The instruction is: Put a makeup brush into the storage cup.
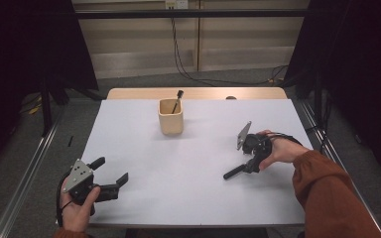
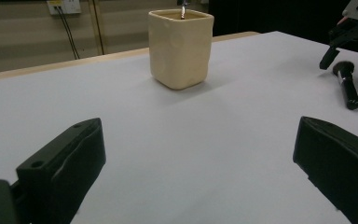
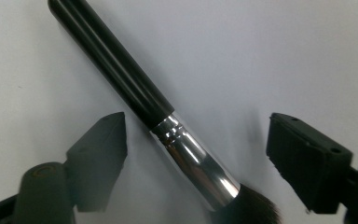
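Note:
A makeup brush [image 3: 121, 74] with a black handle, silver ferrule and dark bristles lies flat on the white table [image 1: 188, 198]. My right gripper [image 3: 196, 140] points down over it, one jaw on each side of the ferrule, with gaps between the pads and the brush. In the high view that brush [image 1: 234, 172] lies at the right, under the right gripper [image 1: 251, 162]. My left gripper [image 1: 111, 169] rests at the front left, open wide with nothing between its jaws. A cream cup [image 1: 170, 119] stands at the back centre with a thin dark brush [image 1: 177, 99] in it.
From the left gripper view, the cup [image 2: 181, 49] stands ahead and the right gripper [image 2: 349, 65] hovers over the brush [image 2: 347, 86] at the far right. A wooden strip [image 1: 198, 93] borders the table's back edge. Cables hang on the wall behind.

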A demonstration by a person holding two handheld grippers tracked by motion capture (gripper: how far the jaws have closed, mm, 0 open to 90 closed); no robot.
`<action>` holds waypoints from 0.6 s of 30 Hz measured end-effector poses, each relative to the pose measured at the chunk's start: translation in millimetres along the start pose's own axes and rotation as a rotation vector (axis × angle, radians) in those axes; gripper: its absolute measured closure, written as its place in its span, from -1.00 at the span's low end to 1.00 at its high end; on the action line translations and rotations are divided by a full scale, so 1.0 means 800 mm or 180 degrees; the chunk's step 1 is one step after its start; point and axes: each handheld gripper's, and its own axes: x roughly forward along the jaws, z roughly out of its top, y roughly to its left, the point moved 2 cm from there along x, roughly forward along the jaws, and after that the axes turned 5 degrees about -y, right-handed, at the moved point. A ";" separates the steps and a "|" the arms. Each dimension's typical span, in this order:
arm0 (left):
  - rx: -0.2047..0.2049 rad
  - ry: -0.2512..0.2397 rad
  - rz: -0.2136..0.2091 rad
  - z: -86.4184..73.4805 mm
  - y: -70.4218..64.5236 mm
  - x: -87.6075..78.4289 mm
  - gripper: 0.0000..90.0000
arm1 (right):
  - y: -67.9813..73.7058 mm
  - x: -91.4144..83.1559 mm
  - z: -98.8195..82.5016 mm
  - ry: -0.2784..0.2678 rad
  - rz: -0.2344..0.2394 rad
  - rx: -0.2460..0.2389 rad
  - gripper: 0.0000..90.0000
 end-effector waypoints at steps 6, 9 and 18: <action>-0.0010 -0.0004 -0.0004 0.000 0.001 0.000 -0.95 | -0.003 0.004 -0.004 0.0066 0.0026 0.0025 -0.24; -0.0006 -0.0002 -0.0005 0.000 0.001 0.000 -0.95 | -0.005 0.004 -0.005 0.0051 0.0063 0.0046 -0.18; 0.0006 0.0007 -0.0012 0.000 0.001 0.000 -0.95 | -0.003 0.001 -0.007 0.0099 0.0181 -0.0019 0.15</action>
